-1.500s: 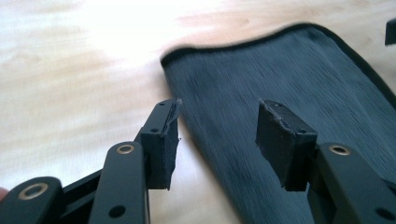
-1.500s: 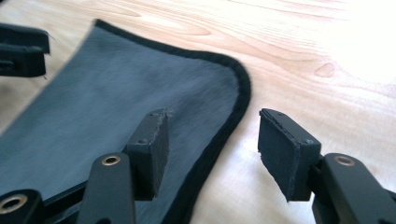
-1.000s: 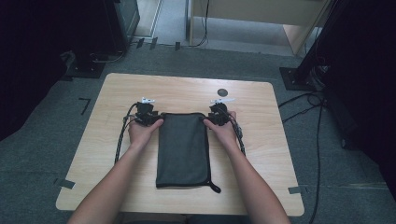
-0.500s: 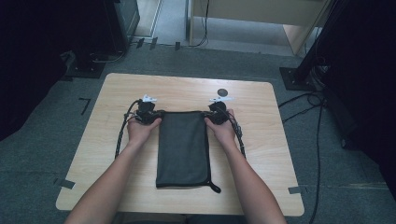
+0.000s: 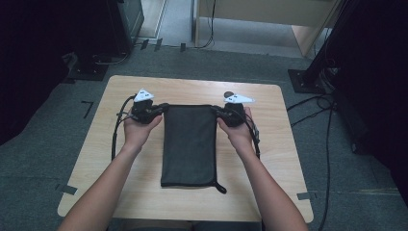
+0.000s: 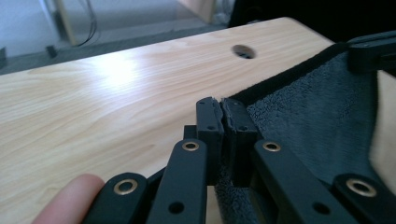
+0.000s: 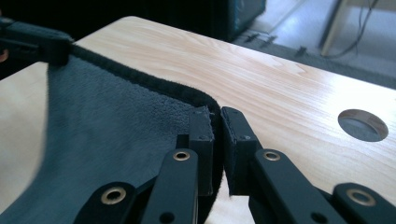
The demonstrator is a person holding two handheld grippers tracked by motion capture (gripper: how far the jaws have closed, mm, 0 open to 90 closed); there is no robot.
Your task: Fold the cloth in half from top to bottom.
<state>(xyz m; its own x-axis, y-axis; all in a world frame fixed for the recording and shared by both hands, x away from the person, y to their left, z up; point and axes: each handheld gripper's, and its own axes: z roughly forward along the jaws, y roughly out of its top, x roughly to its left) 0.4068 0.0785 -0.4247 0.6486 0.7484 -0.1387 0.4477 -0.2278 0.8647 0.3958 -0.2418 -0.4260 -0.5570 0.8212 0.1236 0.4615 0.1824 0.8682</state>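
Cloth [image 5: 188, 142]: dark, fuzzy, rectangular, black-hemmed

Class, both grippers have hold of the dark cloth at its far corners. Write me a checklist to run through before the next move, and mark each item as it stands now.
1. Left gripper pinches its corner of the dark cloth: ok.
2. Right gripper pinches the other far corner: ok.
3. Far edge stretched fairly straight between the two grippers: ok.
4. Near end resting on the table: ok.
5. Loop at the near corner free of snags: cannot tell.
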